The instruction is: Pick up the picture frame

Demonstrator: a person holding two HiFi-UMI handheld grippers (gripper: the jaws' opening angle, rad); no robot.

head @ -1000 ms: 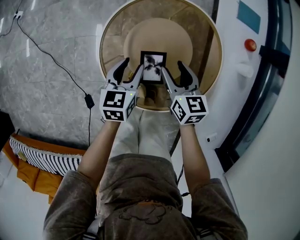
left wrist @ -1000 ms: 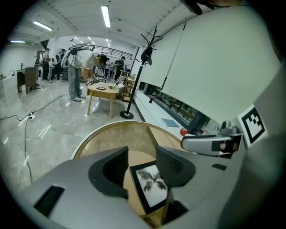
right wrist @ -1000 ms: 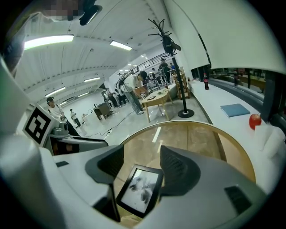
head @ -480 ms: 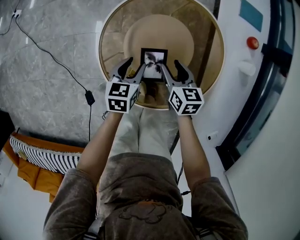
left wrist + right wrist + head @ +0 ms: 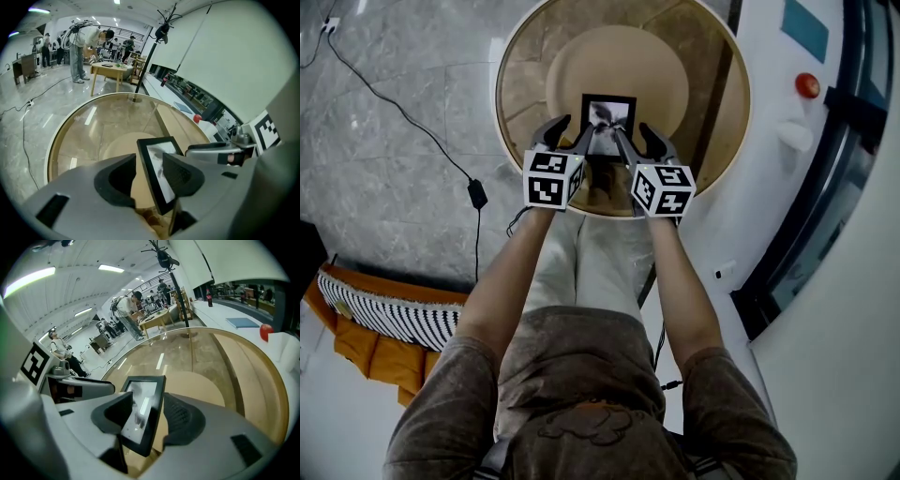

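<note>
Both hands have dropped. My left gripper [image 5: 572, 133] and right gripper [image 5: 634, 133] now straddle the picture frame [image 5: 608, 114] on the round table [image 5: 717, 103], one side edge between each pair of fingers [image 5: 182, 174]. They've just been closing but aren't clamped yet, so the squeeze looks next.

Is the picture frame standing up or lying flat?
Standing up, leaning back a little. The picture frame rises off the round table, held up by a thin prop behind it.
</note>
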